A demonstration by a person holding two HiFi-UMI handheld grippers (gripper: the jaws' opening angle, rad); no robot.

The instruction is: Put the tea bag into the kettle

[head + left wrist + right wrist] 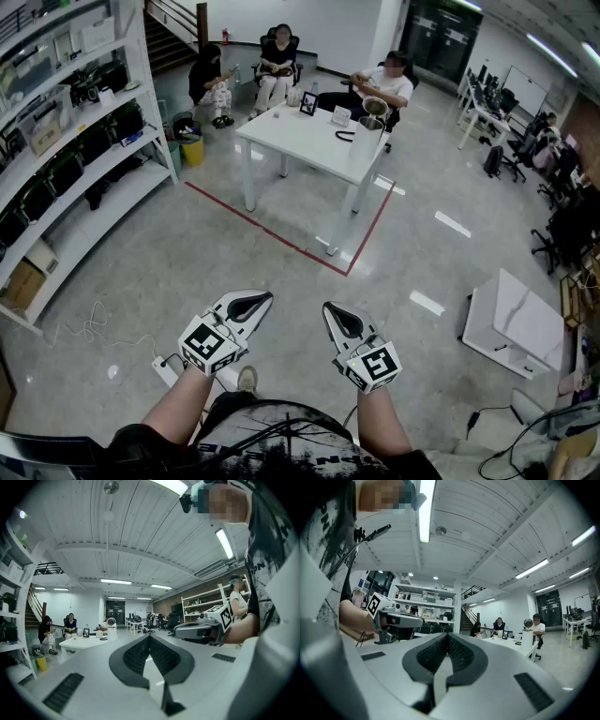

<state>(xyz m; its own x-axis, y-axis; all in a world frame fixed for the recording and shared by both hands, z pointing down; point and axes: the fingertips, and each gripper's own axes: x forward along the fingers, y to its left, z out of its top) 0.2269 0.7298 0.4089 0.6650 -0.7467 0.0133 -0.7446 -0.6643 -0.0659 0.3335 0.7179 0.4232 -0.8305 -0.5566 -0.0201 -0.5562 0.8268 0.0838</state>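
While the left gripper (251, 304) and right gripper (339, 319) hover level over the glossy grey floor (122, 281), each with fingers together and empty, the kettle (370, 131) stands well apart at the white table's (300, 141) right corner. The tea bag is too small to make out. Shelves (66, 159) line the left wall.

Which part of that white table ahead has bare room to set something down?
The white table is bare across its left half. Its far right part is crowded: kettle, picture frame, black cord.
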